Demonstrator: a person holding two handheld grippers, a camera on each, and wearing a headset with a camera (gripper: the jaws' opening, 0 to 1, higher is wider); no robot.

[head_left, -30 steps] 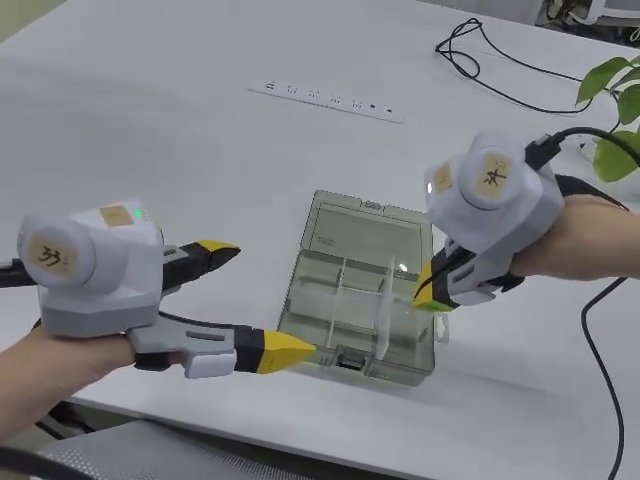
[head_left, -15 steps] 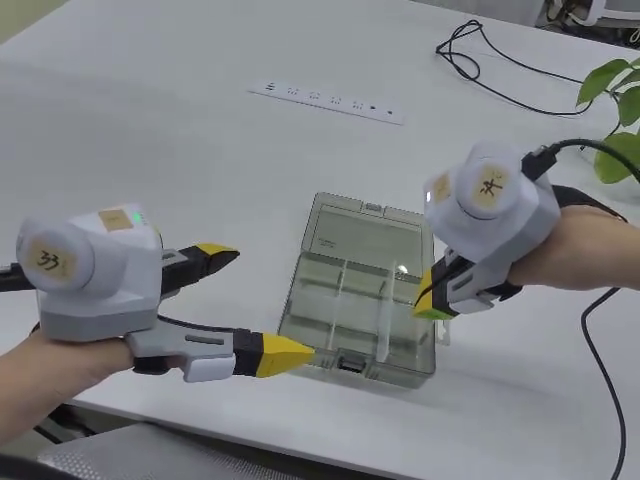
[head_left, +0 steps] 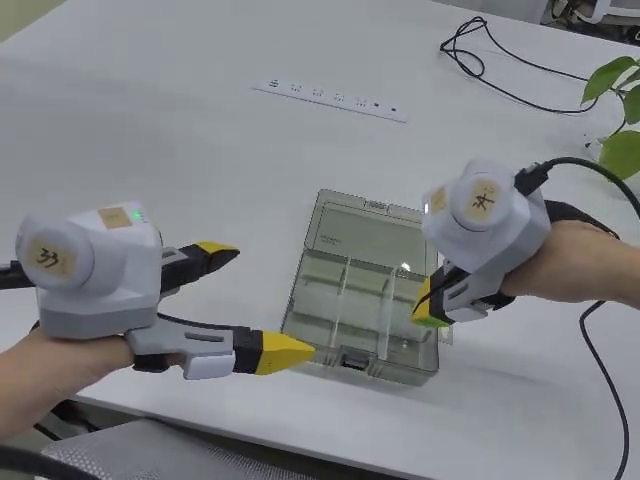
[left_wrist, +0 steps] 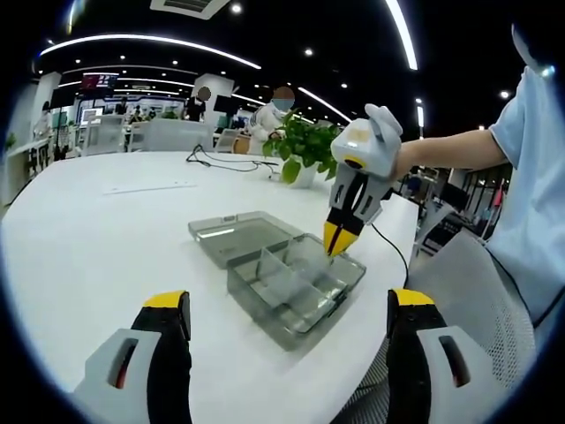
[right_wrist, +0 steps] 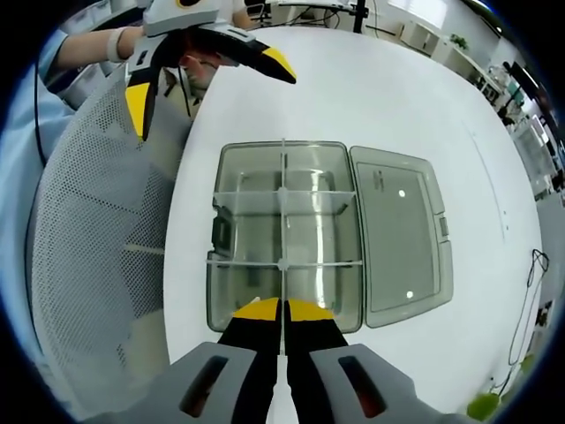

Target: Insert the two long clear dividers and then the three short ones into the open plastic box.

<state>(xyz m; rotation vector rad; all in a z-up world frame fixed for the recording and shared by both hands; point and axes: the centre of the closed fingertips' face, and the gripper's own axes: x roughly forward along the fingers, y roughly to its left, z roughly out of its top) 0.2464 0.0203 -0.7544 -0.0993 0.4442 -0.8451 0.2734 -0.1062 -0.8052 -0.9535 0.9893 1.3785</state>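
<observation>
With your right hand-held gripper (right_wrist: 283,309) clenched on the clear divider (right_wrist: 282,231) and your left hand-held gripper (left_wrist: 287,300) released, any tilt could jam it crooked in the box (right_wrist: 221,296).

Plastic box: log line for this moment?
left gripper open, beside plastic box | right gripper shut on clear divider, over box end | lid open
</observation>
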